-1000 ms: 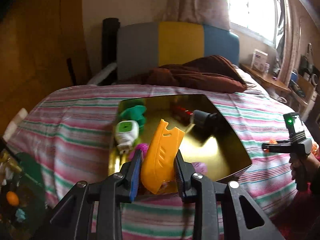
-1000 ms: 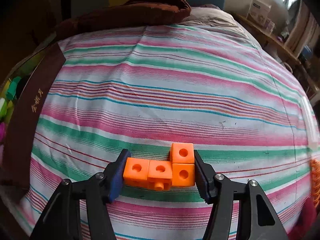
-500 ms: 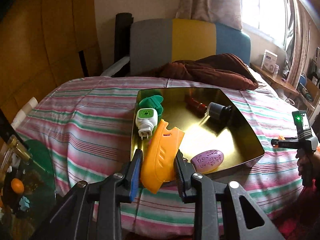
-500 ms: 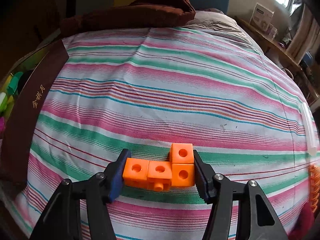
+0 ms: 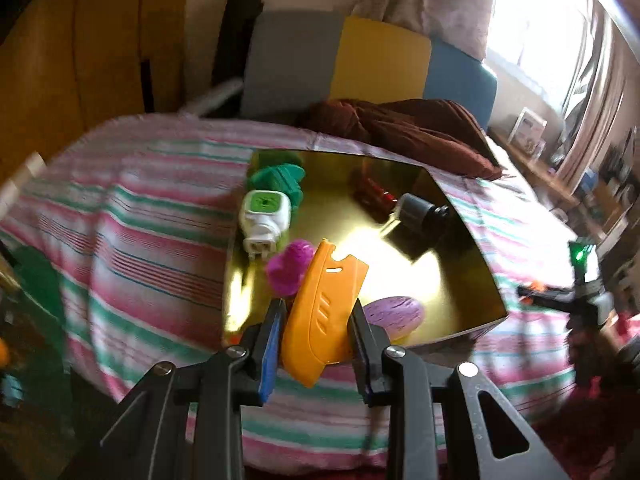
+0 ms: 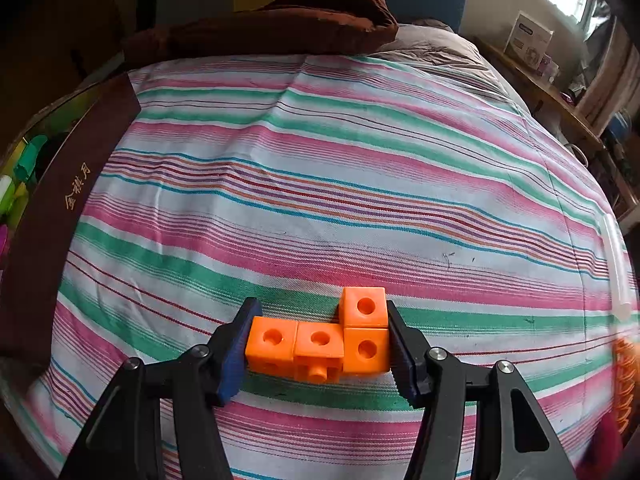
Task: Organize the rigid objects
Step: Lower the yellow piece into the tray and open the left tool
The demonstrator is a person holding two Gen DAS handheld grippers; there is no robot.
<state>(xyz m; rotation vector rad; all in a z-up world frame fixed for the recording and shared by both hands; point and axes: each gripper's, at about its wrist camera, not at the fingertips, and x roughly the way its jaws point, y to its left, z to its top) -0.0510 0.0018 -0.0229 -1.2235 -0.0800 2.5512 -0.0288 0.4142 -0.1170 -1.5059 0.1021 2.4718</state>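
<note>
Left wrist view shows the left claw [image 5: 318,332] clamped on an orange plastic piece [image 5: 322,314], held over the near edge of the gold tray [image 5: 460,240] on the striped bed [image 5: 152,240]. Already in the tray lie a green toy [image 5: 280,178], a white and green plug [image 5: 264,216], a magenta toy [image 5: 290,266], a purple oval [image 5: 394,314], a dark cylinder [image 5: 418,210] and a red item [image 5: 374,192], so the sorting looks well advanced. The right claw [image 6: 318,342] grips an orange block cluster [image 6: 320,338] above the bedspread, well apart from the tray; both pieces seem left to place. Gold characters mark the tray's dark side [image 6: 78,186], too small to read surely.
</note>
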